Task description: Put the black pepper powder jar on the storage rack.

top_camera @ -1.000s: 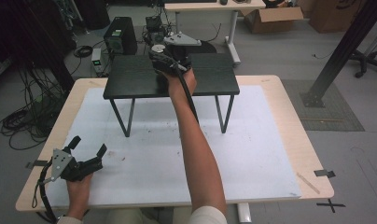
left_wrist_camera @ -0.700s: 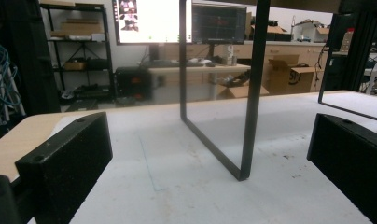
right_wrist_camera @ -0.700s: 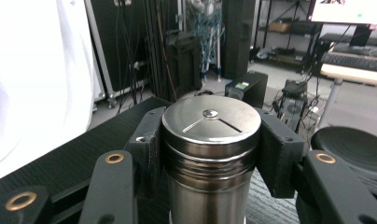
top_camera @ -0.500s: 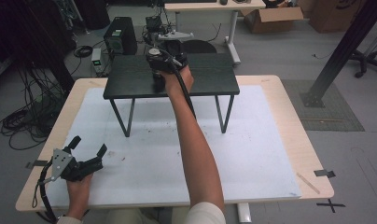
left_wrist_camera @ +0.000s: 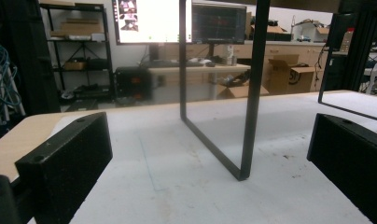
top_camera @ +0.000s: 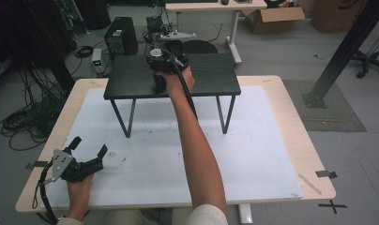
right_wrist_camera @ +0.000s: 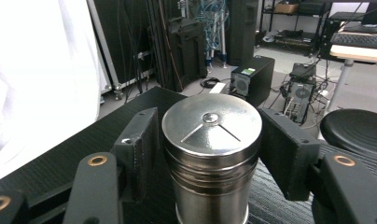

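Black raised shelf [top_camera: 131, 77], steel canister [right_wrist_camera: 211, 154] upright between right tool [right_wrist_camera: 210, 154] jaws

The right arm is stretched far forward over the black stand [top_camera: 131, 82], the forearm nearly straight, and the right gripper [right_wrist_camera: 210, 154] is held at the stand's far edge with its jaws spread on either side of a steel canister [right_wrist_camera: 211, 154] (whether the pads are pressed against it cannot be told). The left gripper [top_camera: 87, 152] is kept low, well short of the stand and left of it, with its jaws wide apart and aimed toward the stand's legs.
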